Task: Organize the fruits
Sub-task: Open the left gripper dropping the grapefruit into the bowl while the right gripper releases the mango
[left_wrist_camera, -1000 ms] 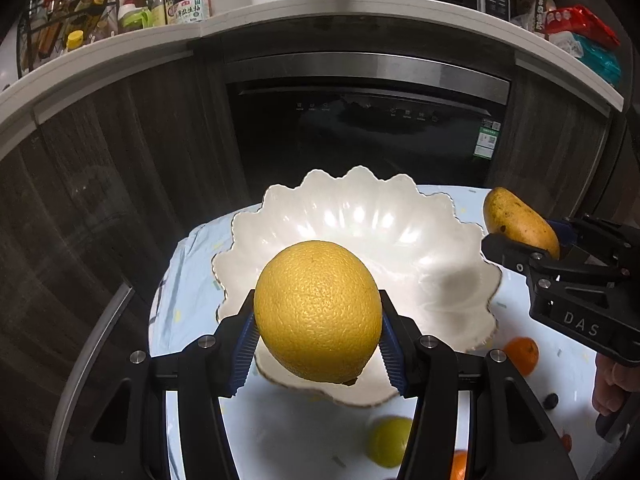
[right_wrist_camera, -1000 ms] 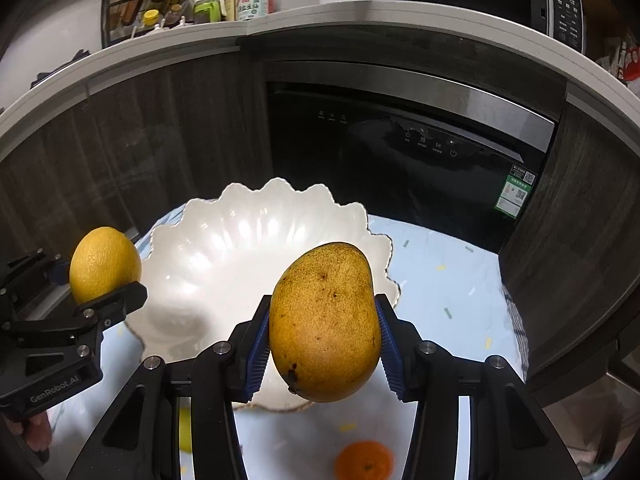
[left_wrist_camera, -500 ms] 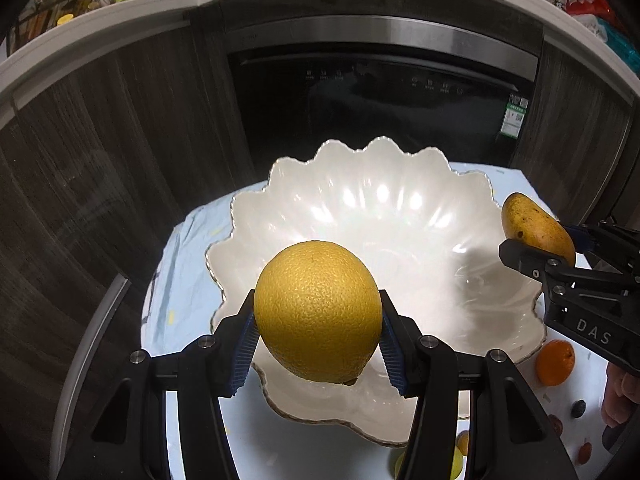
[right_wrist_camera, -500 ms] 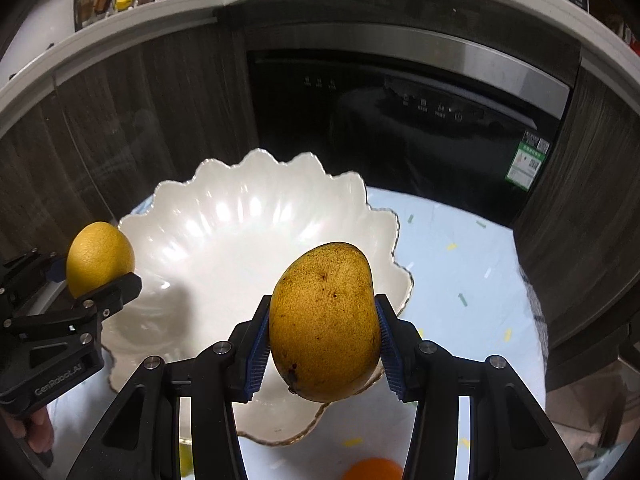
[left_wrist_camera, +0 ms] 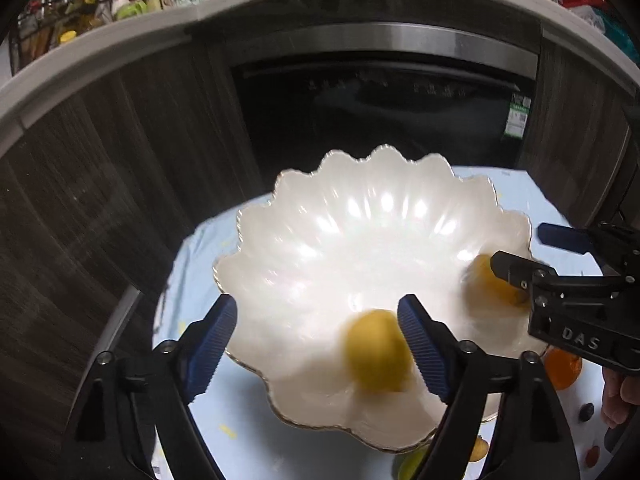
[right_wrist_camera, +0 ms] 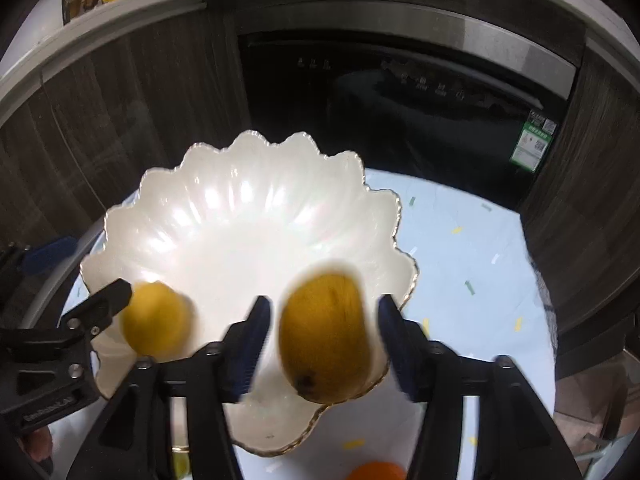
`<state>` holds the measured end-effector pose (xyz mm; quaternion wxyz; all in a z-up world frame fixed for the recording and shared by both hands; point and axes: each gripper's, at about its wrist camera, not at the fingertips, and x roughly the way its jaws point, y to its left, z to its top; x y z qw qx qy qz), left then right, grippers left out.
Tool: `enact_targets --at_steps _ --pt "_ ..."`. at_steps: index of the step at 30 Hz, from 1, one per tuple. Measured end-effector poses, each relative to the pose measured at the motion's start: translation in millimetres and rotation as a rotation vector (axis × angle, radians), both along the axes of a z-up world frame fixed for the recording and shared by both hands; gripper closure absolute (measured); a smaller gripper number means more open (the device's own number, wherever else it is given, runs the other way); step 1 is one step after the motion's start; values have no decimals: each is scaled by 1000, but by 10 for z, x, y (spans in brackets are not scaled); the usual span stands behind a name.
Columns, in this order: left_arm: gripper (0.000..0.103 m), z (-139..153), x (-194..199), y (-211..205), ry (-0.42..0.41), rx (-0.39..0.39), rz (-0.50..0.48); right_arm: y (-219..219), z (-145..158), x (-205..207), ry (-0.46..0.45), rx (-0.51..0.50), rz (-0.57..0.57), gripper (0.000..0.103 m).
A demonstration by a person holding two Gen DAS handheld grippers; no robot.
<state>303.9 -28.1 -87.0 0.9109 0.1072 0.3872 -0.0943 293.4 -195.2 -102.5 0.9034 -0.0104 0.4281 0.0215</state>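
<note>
Resting blurred: round lemon point(left_wrist_camera: 376, 350) | oval mango point(right_wrist_camera: 324, 338) | scalloped glossy bowl point(left_wrist_camera: 360, 184)

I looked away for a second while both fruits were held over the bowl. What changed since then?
Both claws have just opened and let go. The left claw released the lemon, the right claw released the mango; both fruits are blurred, dropping into the white scalloped bowl. The bowl stayed on the blue tablecloth, and the orange beside it stayed too.
</note>
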Motion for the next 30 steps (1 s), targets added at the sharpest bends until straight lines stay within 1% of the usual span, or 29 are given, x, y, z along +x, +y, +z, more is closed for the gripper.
enact_targets --at_steps 1,3,6,14,17,22,24,30 --pt "16 13 -1 12 -2 1 4 -3 35 -12 -15 -4 -10 20" --pt "15 35 -10 36 -6 3 13 -5 91 -25 -36 -16 -31 16" --pt "13 57 -27 60 -3 -4 25 -11 171 -59 -57 -18 -44 16" --pt "7 173 -158 84 -26 -22 36 -33 298 -190 -85 -21 -52 16" --pt "6 222 -209 76 -41 -22 40 -46 348 -243 -99 -27 -54 16" --pt "6 299 -288 72 -45 -44 47 -87 446 -331 -121 -31 -62 16" --pt "3 324 -323 59 -52 -48 50 -115 489 -374 -132 -30 -69 16" --pt "2 399 -441 29 -61 -63 51 -177 583 -495 -150 -17 -81 15"
